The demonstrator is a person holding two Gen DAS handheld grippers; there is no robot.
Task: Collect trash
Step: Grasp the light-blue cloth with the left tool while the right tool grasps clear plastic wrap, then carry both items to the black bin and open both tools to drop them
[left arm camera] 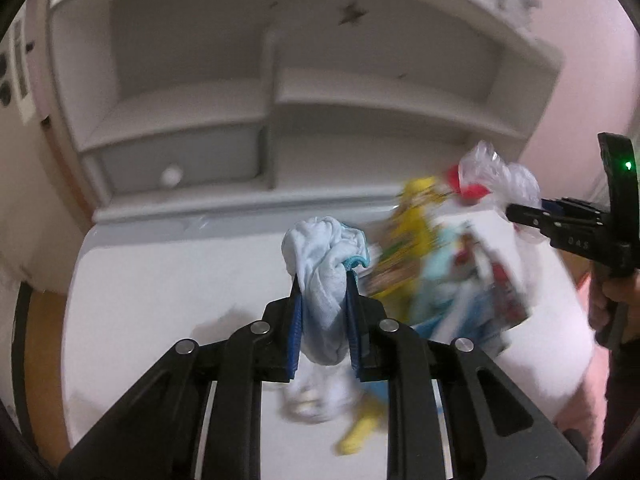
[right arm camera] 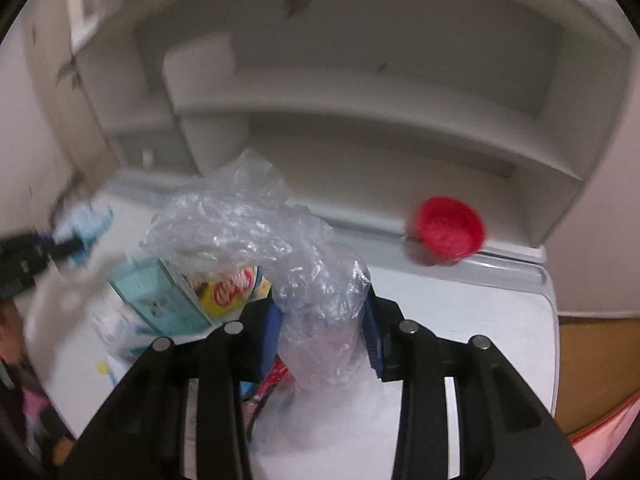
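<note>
My left gripper is shut on a crumpled light blue wad, held above the white desk. The right wrist view shows that wad blurred at the far left. My right gripper is shut on a crinkled clear plastic bag, which bulges up and left from the jaws. In the left wrist view the bag hangs at the right gripper's tip. Between the two lies a blurred heap of wrappers: a yellow one, a teal-labelled packet and a yellow snack wrapper.
A red cap lies on its side at the desk's rear ledge, right of the bag. A white shelf unit with a small drawer rises behind the desk. More scraps lie under my left gripper. A hand holds the right gripper's grip.
</note>
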